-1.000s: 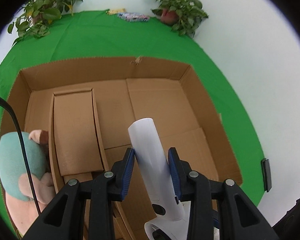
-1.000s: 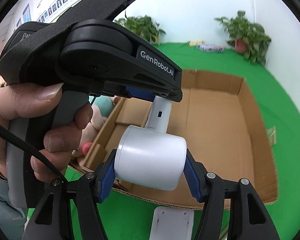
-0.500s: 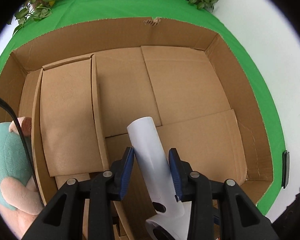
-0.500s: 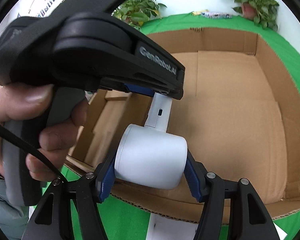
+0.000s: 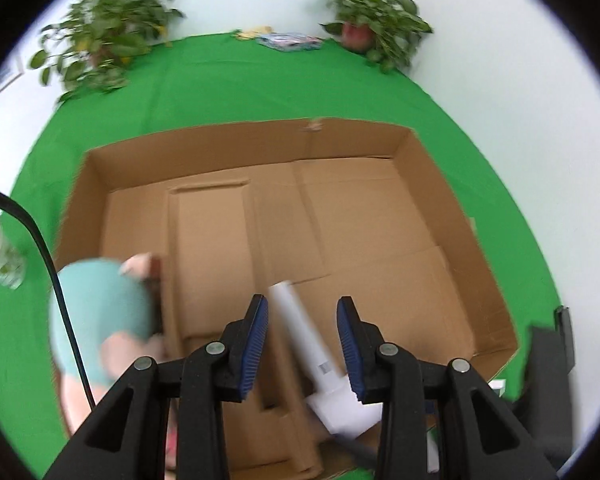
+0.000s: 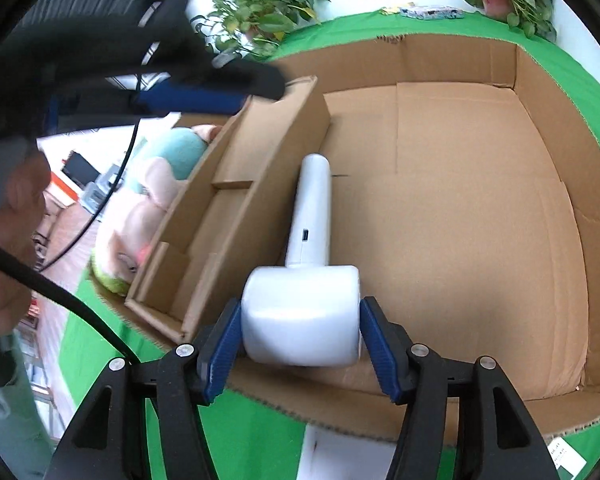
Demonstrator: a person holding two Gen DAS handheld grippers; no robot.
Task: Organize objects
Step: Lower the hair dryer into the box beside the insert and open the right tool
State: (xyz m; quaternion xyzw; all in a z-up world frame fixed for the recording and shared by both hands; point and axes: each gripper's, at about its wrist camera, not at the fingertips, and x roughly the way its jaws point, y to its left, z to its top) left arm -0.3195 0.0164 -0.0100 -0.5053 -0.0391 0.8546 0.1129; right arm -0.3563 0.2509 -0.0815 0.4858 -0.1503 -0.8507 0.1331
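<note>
A: Green cloth [image 5: 220, 92] on the table, white wall behind. What's the step?

B: Setting the white hammer-shaped handheld device [image 6: 312, 208] into the cardboard box [image 6: 440, 56]. It's low in the box's big open section, lower centre of the right wrist view. Its handle runs up-frame along the cardboard divider insert [image 6: 268, 140].

A: Jaws?

B: Right gripper [image 6: 300, 320] is clamped across the device's fat barrel head, with a blue pad on each side. Left gripper [image 5: 303, 308] has its jaws partly apart, holding nothing. The handle shows between them in the left wrist view, but farther off and clear of both pads. The other view shows that gripper off at the upper left.

A: How to do it well?

B: My read: lower the head until it rests flat on the box floor, then part the jaws straight outward so the round head doesn't roll. Keep the handle parallel to the insert and not wedged against it. Lift clear of the near box wall afterwards. I can't tell whether the head is fully down yet.

A: Counts?

B: One device, one box, one insert. One teal-and-pink plush toy [image 5: 100, 296] sits left of the insert. Two potted plants at the top, one left [image 5: 108, 36] and one right [image 5: 372, 28]. Two grippers.
</note>
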